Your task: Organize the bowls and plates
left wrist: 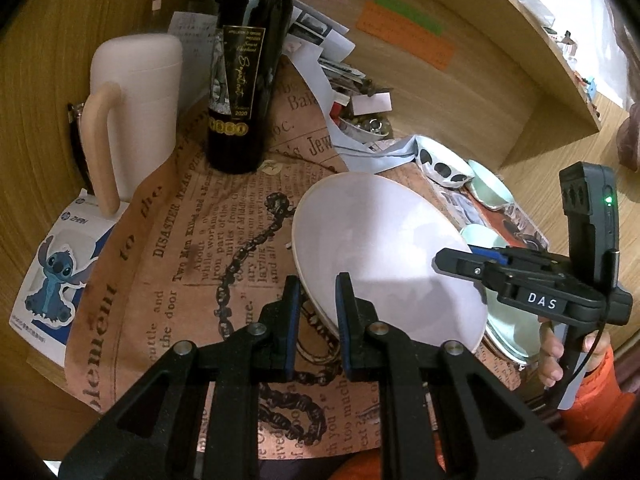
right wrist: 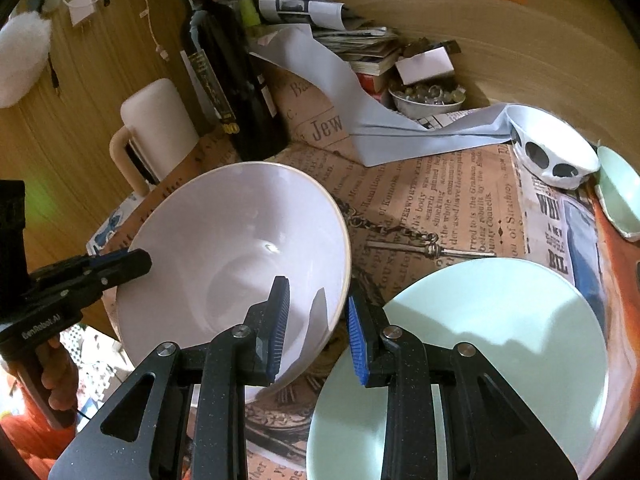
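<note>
A large white bowl [left wrist: 388, 256] hangs tilted above the newspaper-print mat [left wrist: 180, 260], held by its rim from two sides. My left gripper [left wrist: 318, 288] is shut on the near rim, one blue pad inside and one outside. My right gripper [right wrist: 318, 304] is shut on the opposite rim of the bowl [right wrist: 232, 252]. Each gripper shows in the other's view: the right gripper [left wrist: 448, 258] and the left gripper [right wrist: 136, 260]. A pale green plate [right wrist: 480, 360] lies flat on the mat just right of the bowl. A white bowl with black spots [right wrist: 556, 156] and a small green dish [right wrist: 620, 196] sit farther back right.
A dark wine bottle [left wrist: 244, 80] and a white jug with a beige handle [left wrist: 136, 112] stand at the back left. Loose papers and a small bowl of beads [right wrist: 424, 100] crowd the back. Wooden walls close the nook behind and to the left.
</note>
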`<action>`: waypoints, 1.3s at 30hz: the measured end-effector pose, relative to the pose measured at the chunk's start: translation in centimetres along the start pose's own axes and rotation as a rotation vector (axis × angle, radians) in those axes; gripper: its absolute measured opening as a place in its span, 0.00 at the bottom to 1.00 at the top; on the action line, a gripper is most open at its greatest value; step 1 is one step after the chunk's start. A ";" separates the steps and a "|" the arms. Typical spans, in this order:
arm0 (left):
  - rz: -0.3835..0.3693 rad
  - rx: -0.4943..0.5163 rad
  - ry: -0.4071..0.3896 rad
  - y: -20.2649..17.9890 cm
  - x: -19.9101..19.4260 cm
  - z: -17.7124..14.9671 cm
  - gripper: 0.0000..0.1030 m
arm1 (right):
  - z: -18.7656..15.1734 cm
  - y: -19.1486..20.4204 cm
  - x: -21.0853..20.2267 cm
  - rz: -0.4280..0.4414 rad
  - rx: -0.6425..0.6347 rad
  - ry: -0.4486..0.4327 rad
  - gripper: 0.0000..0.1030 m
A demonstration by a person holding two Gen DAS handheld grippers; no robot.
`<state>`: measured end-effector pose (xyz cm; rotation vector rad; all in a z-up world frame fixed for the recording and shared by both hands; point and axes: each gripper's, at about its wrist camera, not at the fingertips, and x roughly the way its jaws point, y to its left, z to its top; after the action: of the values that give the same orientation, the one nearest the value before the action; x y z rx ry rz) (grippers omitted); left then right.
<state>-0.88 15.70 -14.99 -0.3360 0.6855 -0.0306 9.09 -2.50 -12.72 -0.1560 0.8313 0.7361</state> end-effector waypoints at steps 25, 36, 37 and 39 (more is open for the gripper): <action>0.000 0.172 -0.212 -6.7 -4.4 4.6 0.40 | 0.1 -6.9 -10.9 -0.118 0.120 -0.282 0.36; -0.078 0.245 -0.240 -12.4 -1.9 9.0 0.49 | 0.1 -11.8 -15.1 -0.188 0.195 -0.420 0.39; -0.081 0.251 -0.240 -12.9 -1.6 9.3 0.51 | 0.1 -12.1 -15.1 -0.192 0.196 -0.430 0.42; -0.081 0.265 -0.239 -14.1 -0.6 10.4 0.52 | 0.4 -13.0 -15.1 -0.201 0.199 -0.449 0.43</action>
<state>6.31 5.51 -2.70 -0.1095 0.4238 -0.1549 11.07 -20.12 -3.52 0.1020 0.4465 0.4691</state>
